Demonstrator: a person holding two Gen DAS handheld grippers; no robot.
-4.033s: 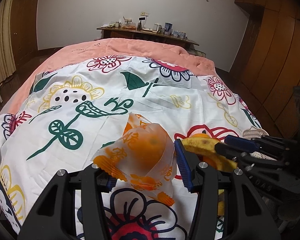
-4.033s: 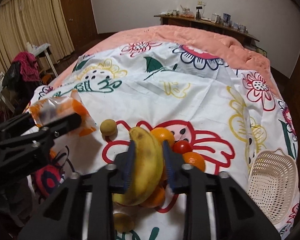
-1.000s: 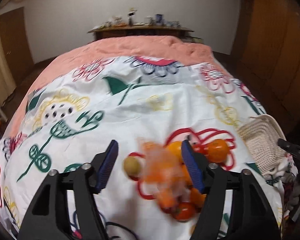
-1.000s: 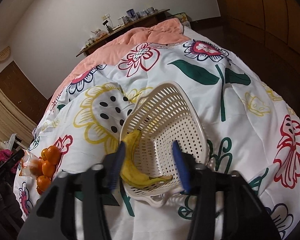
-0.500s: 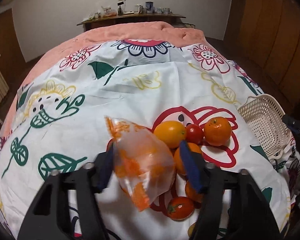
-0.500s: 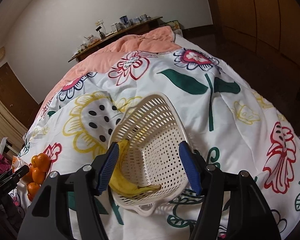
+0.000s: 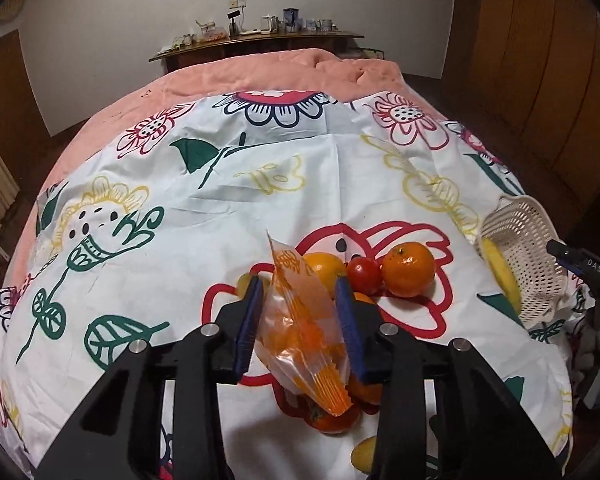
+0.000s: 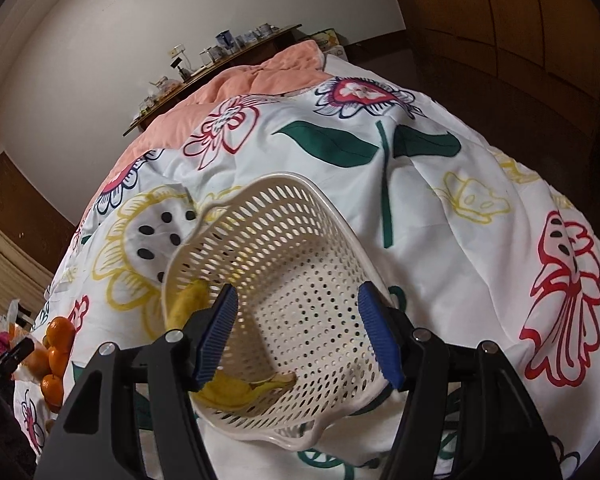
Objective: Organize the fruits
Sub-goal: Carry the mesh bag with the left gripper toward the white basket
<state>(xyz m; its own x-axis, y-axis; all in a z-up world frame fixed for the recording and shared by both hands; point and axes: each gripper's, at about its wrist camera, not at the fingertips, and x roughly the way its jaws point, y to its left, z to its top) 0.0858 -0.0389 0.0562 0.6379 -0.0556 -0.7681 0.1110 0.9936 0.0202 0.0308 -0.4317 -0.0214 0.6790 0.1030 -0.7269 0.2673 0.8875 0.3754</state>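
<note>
Between left gripper (image 7: 298,320) jaws: orange-printed clear plastic fruit bag (image 7: 300,328), jaws closing on it | right gripper (image 8: 296,332) jaws part-open, empty, over white perforated plastic basket (image 8: 300,216) | yellow banana (image 8: 228,390) inside, basket lies rightward

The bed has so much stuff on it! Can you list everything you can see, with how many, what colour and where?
Plastic bag: one, clear with orange print, between left gripper's closing jaws.
Oranges: several, orange, clustered on the bedsheet; exact count hidden.
Tomato: one, red, beside the biggest orange.
Banana: one, yellow, inside the basket.
Basket: one, cream, tilted, on the sheet.
Bedsheet: one, white, flowered.
Blanket: one, pink, far end.
Left gripper: black, blue pads.
Right gripper: open over the basket.
</note>
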